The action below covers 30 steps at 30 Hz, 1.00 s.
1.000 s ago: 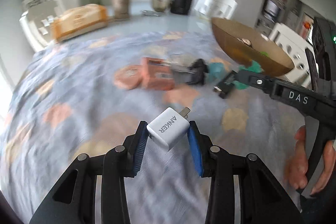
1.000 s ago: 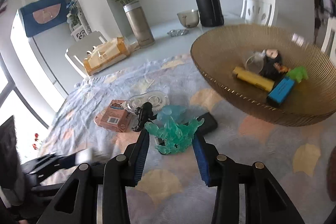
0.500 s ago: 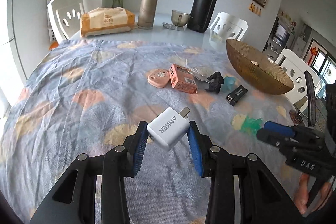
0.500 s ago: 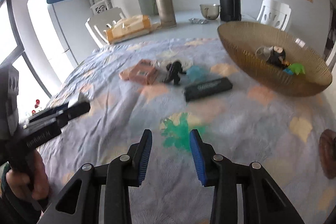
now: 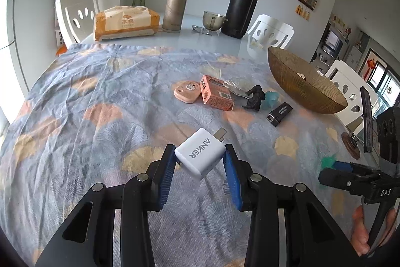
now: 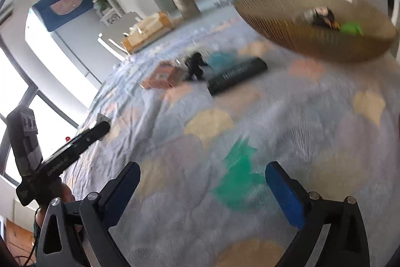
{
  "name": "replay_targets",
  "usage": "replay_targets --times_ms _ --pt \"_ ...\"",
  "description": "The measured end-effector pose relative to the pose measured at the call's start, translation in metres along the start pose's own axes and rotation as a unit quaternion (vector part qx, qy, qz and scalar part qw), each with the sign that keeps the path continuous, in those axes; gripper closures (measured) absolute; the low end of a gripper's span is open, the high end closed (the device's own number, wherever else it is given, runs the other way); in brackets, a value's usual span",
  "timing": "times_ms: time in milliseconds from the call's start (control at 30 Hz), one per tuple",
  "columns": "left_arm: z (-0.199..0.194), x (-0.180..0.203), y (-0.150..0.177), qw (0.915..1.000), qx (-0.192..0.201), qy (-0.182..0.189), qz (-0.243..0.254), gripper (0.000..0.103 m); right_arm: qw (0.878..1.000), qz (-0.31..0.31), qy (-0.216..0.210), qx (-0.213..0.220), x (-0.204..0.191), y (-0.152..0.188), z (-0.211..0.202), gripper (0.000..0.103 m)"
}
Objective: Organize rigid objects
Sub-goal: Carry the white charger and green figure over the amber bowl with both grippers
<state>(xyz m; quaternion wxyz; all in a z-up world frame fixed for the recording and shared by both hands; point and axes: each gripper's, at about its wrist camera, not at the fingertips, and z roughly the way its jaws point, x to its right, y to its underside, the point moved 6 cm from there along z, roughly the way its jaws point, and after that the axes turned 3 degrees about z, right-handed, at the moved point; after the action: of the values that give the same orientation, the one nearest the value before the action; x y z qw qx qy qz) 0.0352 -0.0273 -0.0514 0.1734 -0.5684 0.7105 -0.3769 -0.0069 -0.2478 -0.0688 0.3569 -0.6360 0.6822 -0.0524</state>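
Green toy (image 6: 237, 182) now loose on floral tablecloth (image 5: 100, 116); right tool (image 6: 202, 182) opening, left tool (image 5: 200, 164) clamps charger (image 5: 200, 157).

Bright daylight from left windows — right wrist view motion-blurred, edges vignetted.

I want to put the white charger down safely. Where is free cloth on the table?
Free cloth lies left of the pink case, toward the tissue pack, and below the left gripper. It is crowded between the orange box and the bowl.
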Motion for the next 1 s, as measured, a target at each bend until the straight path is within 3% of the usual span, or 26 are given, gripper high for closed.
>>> replay_targets --times_ms 133,200,233,433,533,667,733,800,1000 --pt "0.0 0.0 0.0 1.0 0.0 -0.001 0.0 0.067 0.998 -0.015 0.053 0.01 -0.002 -0.004 0.005 0.004" --pt "0.0 0.001 0.0 1.0 -0.001 0.0 -0.004 0.067 0.997 -0.012 0.07 0.004 0.003 -0.002 0.006 0.012" --pt "0.0 0.001 0.0 1.0 -0.001 0.0 -0.004 0.067 0.997 -0.017 0.076 0.005 0.004 0.0 0.004 0.016" --pt "0.002 0.003 0.0 1.0 -0.004 0.002 0.001 0.067 0.997 -0.027 0.076 0.005 0.008 0.007 -0.003 0.022" --pt "0.003 0.002 0.001 1.0 -0.005 0.002 0.0 0.067 0.995 -0.037 0.095 0.004 0.007 0.003 0.001 0.034" --pt "0.004 0.001 0.001 1.0 -0.006 0.0 -0.001 0.067 0.995 -0.054 0.084 0.014 -0.004 0.004 0.005 0.057" --pt "0.003 0.001 0.001 1.0 -0.006 -0.001 -0.001 0.067 0.989 -0.083 0.122 0.032 -0.011 0.006 0.003 0.059" --pt "0.003 0.001 0.001 1.0 -0.005 -0.005 0.0 0.067 0.984 -0.103 0.141 0.042 -0.016 0.008 0.001 0.07" --pt "0.001 0.001 0.001 0.9999 -0.002 -0.011 0.001 0.067 0.98 -0.117 0.139 0.076 -0.024 0.01 -0.012 0.071"
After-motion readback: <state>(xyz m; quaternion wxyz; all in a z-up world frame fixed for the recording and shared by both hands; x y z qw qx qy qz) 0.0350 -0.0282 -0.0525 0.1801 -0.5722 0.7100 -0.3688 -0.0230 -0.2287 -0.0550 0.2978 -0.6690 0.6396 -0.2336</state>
